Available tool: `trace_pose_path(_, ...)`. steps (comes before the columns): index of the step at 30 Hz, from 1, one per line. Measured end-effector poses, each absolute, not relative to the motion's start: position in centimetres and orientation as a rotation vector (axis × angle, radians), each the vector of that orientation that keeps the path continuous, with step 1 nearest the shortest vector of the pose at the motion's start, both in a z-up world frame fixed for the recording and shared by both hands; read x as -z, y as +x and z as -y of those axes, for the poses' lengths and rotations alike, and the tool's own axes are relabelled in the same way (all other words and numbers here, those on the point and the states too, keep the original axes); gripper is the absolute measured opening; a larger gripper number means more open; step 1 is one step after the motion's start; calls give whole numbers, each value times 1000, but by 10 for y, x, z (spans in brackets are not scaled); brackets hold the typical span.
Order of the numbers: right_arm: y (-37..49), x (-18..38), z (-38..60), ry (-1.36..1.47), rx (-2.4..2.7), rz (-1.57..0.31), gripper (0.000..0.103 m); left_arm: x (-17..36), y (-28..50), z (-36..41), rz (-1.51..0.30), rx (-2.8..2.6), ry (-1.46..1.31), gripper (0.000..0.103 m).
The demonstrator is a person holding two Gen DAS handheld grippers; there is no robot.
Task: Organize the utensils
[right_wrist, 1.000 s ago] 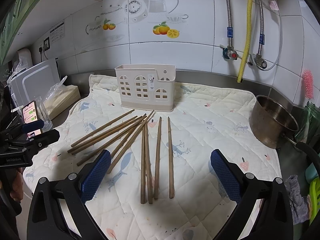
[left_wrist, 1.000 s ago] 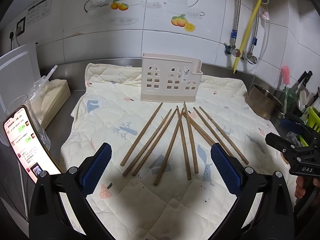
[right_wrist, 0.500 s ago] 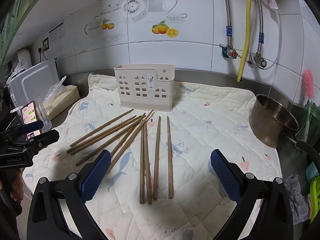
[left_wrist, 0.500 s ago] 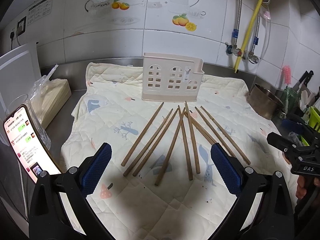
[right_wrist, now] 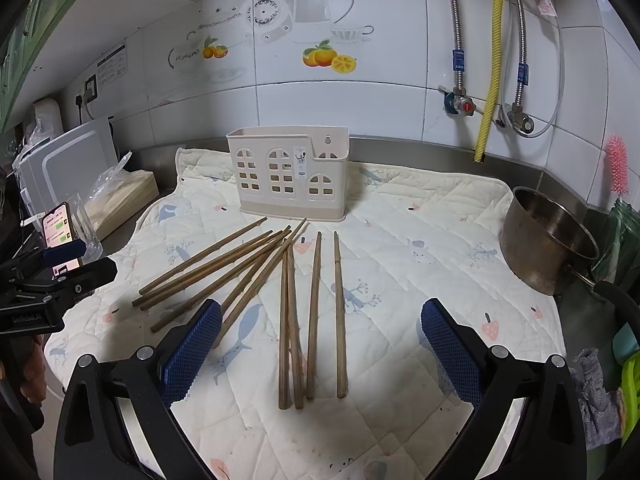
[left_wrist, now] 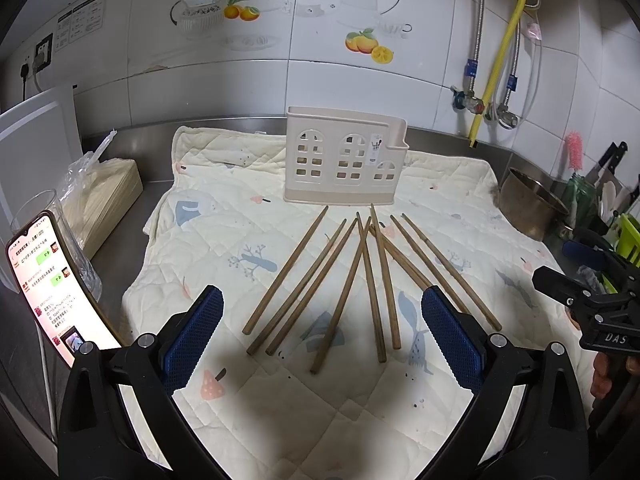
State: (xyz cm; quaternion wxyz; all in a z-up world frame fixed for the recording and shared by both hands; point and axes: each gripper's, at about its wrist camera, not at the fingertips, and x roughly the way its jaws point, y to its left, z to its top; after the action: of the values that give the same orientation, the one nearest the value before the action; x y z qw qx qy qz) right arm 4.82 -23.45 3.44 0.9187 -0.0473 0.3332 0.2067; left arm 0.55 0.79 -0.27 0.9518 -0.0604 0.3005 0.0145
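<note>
1. Beneath both our grippers spreads the quilted cloth (left_wrist: 208, 240), pale cream with small printed animals and mushrooms. It covers the steel counter and runs ahead of our fingers toward the tiled wall.
2. Straight ahead of both grippers, at the far end of the cloth, the cream utensil holder (left_wrist: 344, 160) stands upright. Its front is pierced with window-shaped cutouts and its top is open.
3. Well off to the right of our right gripper (right_wrist: 320, 348), a steel pot (right_wrist: 548, 240) tilts at the cloth's edge.
4. Between the holder and our fingers the wooden chopsticks (left_wrist: 340, 280) lie flat on the cloth, fanned out with their narrow tips toward the holder. In the right wrist view four of them lie nearly parallel just ahead of the gap between our right fingers, and the others slant away to its left. Several cross or touch near the tips.
5. To the left of our left gripper (left_wrist: 320, 328), a lit phone (left_wrist: 48, 280) leans upright against a clear glass.
6. Our left gripper hovers with its blue pads spread wide, touching nothing.
7. Our right gripper likewise stands spread wide, holding nothing.
</note>
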Motion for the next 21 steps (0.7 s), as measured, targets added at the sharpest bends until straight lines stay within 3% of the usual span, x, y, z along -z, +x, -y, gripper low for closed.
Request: trace_pose_path(21, 48, -36, 232, -99, -422, -679, 97, -2, 4, -7, -588, -30, -107, 98)
